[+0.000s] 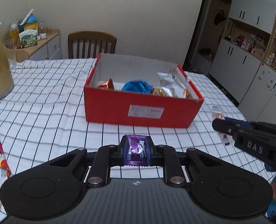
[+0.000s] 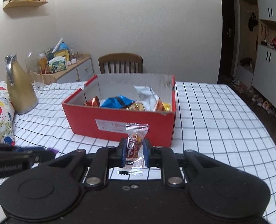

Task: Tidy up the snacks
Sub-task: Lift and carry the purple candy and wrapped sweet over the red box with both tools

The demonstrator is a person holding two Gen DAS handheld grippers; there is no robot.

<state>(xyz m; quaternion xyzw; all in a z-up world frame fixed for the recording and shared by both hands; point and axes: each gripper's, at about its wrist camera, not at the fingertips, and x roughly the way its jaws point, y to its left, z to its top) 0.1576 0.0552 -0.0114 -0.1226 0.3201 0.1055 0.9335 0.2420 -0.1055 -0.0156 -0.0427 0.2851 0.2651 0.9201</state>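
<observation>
Left gripper [image 1: 137, 150] clamped a purple candy [image 1: 137, 150], right gripper [image 2: 134, 150] a brown candy [image 2: 135, 145]; each should clear the red box [image 1: 143, 110] wall before release.

Box [image 2: 119, 123] sat mid-worktop [image 2: 212, 112] with snack packets [image 2: 117, 101] inside, chair [image 2: 120, 62] behind it, jug [image 2: 19, 91] to its left, cabinets [image 2: 268, 65] far right.

A home dining room. A counter [image 2: 212, 112] under a white checked cloth stands before a wooden dining chair [image 2: 120, 63] at the far wall. At far left, a sideboard [image 2: 78, 69] carries bottles and a tissue box; a wall shelf [image 2: 25, 3] holds a framed photo. Right, white cupboards [image 1: 250, 59] display ornaments, shoes beneath.
</observation>
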